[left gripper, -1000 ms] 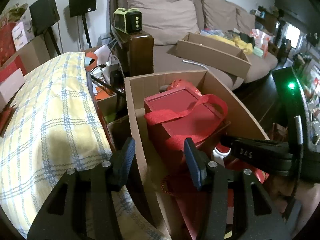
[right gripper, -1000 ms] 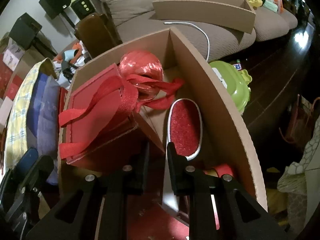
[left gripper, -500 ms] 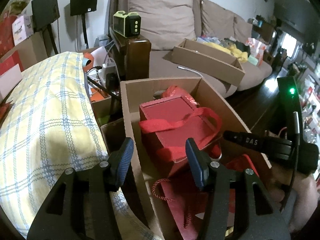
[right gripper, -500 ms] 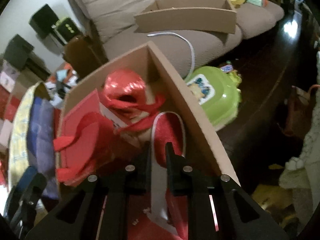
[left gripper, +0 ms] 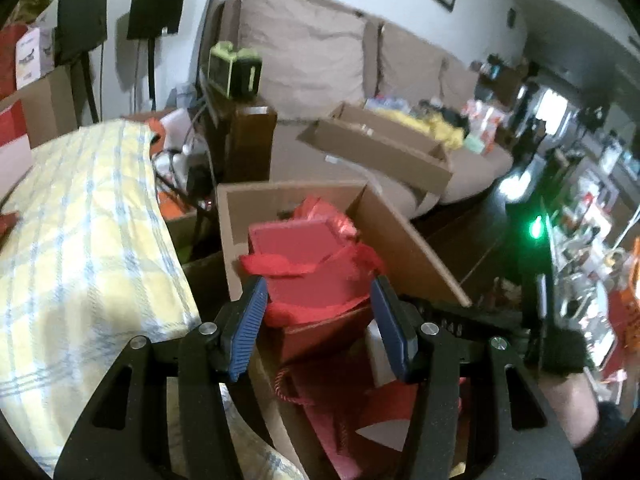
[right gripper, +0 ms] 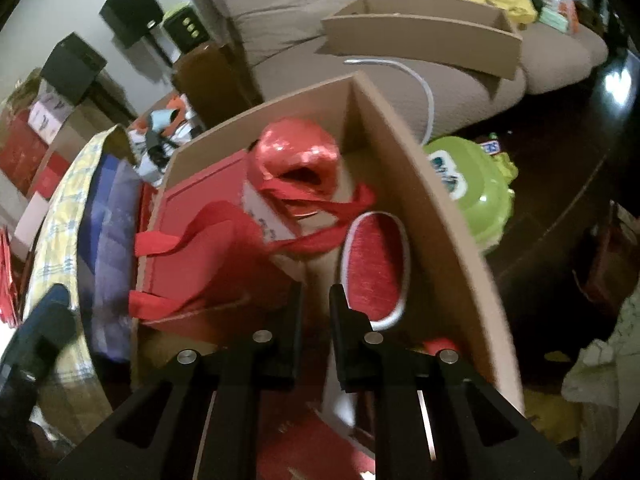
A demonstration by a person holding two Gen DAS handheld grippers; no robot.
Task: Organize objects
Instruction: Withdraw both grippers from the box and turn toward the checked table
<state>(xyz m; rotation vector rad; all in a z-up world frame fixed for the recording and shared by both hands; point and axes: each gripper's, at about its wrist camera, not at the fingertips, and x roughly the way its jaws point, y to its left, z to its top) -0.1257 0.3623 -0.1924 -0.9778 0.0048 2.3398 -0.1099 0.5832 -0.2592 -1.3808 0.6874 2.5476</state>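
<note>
Box: A big cardboard box is sitting on the floor in front of the sofa, right beside a bed with a yellow checked blanket.
Things in the box: A flat red gift box with a loose red ribbon is leaning on the left side. A shiny red ball of wrap is sitting at the back. A red oval thing with a white rim is standing against the right wall.
Left tool: The left tool is hanging over the near end of the gift box. Its blue pads are standing about half wide and are not gripping anything.
Right tool: The right tool is pointing down into the box, just next to the oval thing. Its fingers are standing narrow with a small gap. I cannot tell if something thin is pinched there.
What could go wrong: The ribbon is lying loose, so a finger could be catching in it and dragging the gift box up or over.
Another worry: The gift box is leaning, so a bump could be tipping it onto the oval thing.
Last worry: The two tools are working close together, so they could be knocking each other.
</note>
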